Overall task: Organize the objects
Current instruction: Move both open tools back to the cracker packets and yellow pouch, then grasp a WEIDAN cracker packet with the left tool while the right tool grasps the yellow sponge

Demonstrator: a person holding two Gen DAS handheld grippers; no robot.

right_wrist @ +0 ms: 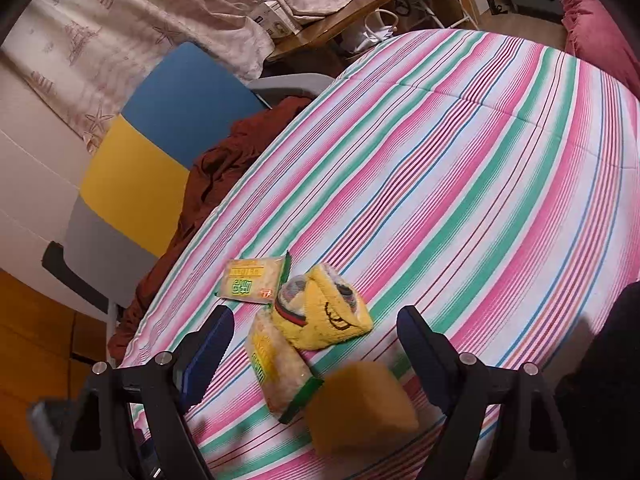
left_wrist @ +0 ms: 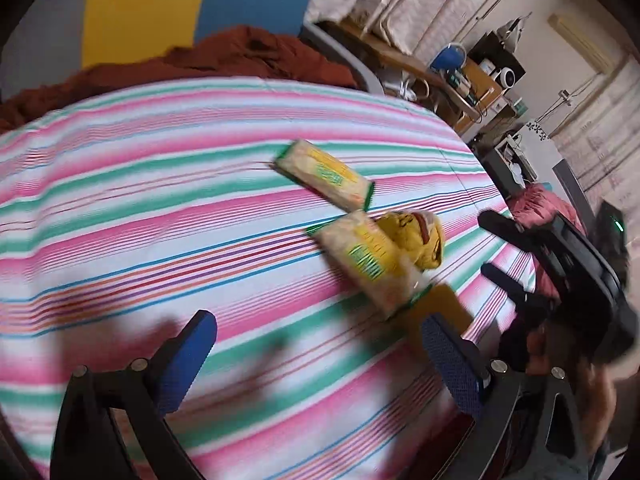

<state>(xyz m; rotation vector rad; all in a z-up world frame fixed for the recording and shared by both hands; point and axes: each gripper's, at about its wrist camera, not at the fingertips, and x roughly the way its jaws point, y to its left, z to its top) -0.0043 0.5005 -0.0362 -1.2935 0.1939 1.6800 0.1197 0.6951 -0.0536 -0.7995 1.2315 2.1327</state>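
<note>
Right wrist view: the right gripper [right_wrist: 316,340] hangs over a small cluster of goods on the striped bedspread [right_wrist: 460,184], its blue-padded jaws standing wide apart with nothing pressed between them. Directly below the jaws lie a packet with green ends [right_wrist: 280,372], a yellow pouch with a cartoon face [right_wrist: 324,316] resting against the packet's far end, and a blurred orange-brown block [right_wrist: 360,404] at its near end. A second packet [right_wrist: 252,280] lies flat just beyond, near the bed's edge and apart from the pouch.

Left wrist view: the left gripper [left_wrist: 320,356] is also spread, nothing between its pads; the frame is smeared, so detail is limited. The same cluster shows ahead of it: far packet [left_wrist: 326,174], near packet [left_wrist: 368,260], yellow pouch [left_wrist: 416,242], and the orange-brown block [left_wrist: 436,312] near the left gripper's right-hand pad, contact not determinable. The other gripper shows at the right margin.

Assessment: four items are loosely gathered but overlapping and skewed, not aligned or stacked. No container or destination is visible. Neither gripper holds anything. Judged on this evidence, the organizing is at an early stage, with every item left to place.

A rust-coloured blanket [right_wrist: 216,160] lies bunched at the bed's far side.
</note>
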